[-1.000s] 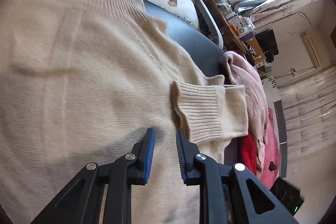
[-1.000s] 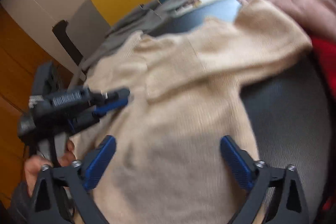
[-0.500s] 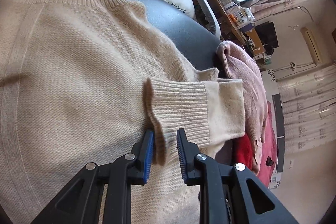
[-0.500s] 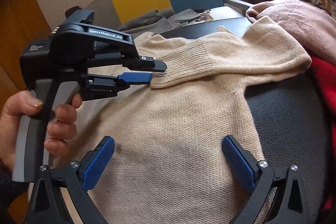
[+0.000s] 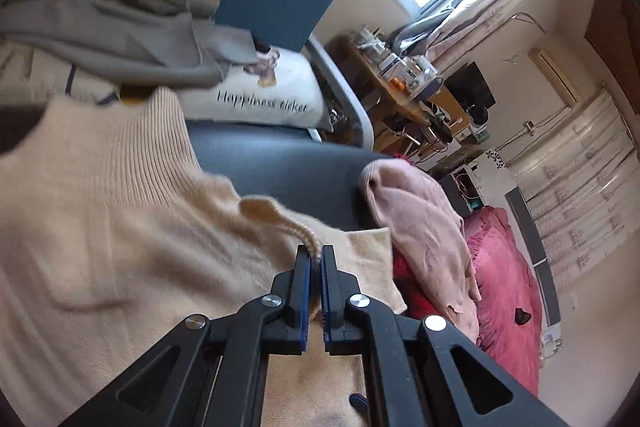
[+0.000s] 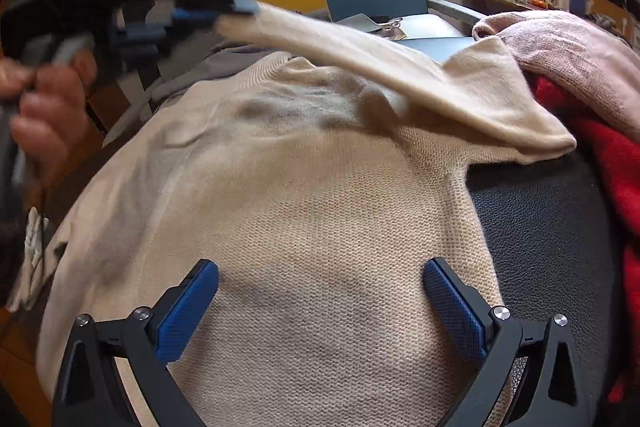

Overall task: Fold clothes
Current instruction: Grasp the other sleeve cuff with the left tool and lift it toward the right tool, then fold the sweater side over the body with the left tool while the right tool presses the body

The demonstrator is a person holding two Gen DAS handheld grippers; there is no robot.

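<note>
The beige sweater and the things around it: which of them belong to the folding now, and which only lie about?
Part of the job:
- beige sweater
- its sleeve cuff, pinched in the left claw
- right claw, open over the sweater body

Just lying about:
- pink garment
- red garment
- grey garment
- printed pillow

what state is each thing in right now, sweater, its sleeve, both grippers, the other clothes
left gripper: shut on the sleeve cuff
sleeve: lifted off the sweater, stretched across towards the left gripper
beige sweater: body spread flat on the dark seat
right gripper: open, over the sweater body, holding nothing
pink garment: crumpled heap beside the sweater
grey garment: rumpled behind the collar
</note>
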